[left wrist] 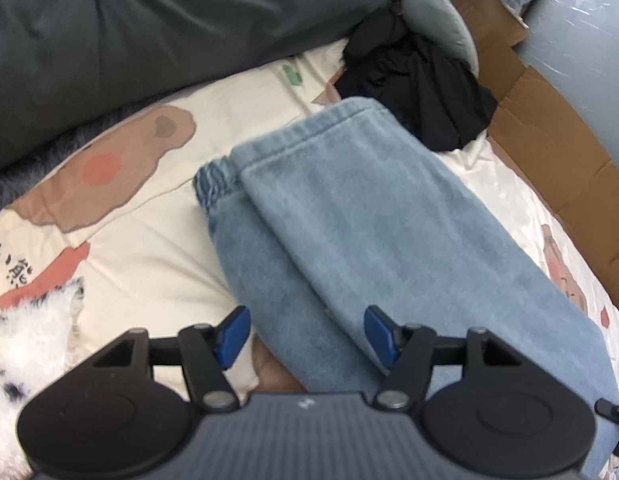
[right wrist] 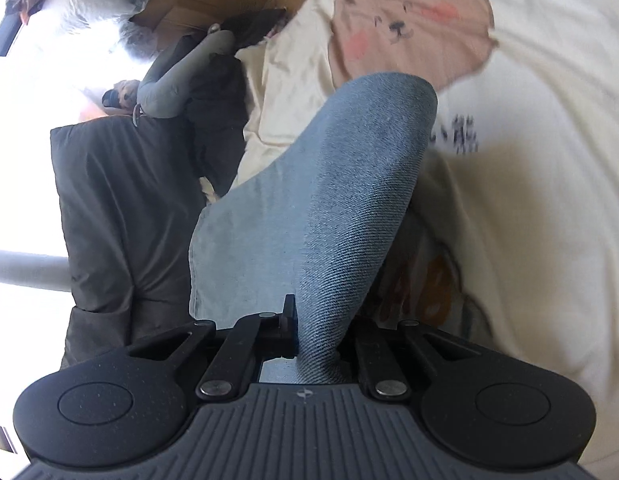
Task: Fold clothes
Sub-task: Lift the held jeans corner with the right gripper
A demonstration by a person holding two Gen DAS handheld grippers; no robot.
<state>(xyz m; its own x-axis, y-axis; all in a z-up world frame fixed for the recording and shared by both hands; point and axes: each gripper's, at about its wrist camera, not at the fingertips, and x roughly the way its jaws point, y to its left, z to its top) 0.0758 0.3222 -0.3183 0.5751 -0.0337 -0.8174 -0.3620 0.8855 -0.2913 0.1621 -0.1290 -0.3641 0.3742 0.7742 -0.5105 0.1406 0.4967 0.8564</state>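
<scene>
Denim fills the right tongs [right wrist: 315, 336]: they're clamped tight on a fold of the light blue jeans [right wrist: 329, 200], lifting it off the bear-print sheet [right wrist: 529, 160]. Left tongs [left wrist: 305, 334] hang wide open over the folded jeans [left wrist: 349, 208] on the bed, one blue pad either side, gripping nothing. Dark clothes [left wrist: 421, 80] are piled beyond.

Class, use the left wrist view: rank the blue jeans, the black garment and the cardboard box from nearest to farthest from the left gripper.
1. Blue jeans: lying under and between the open fingers of the left gripper.
2. Black garment: crumpled beyond the jeans' far end, to the upper right.
3. Cardboard box: behind the black garment, along the right edge.
</scene>
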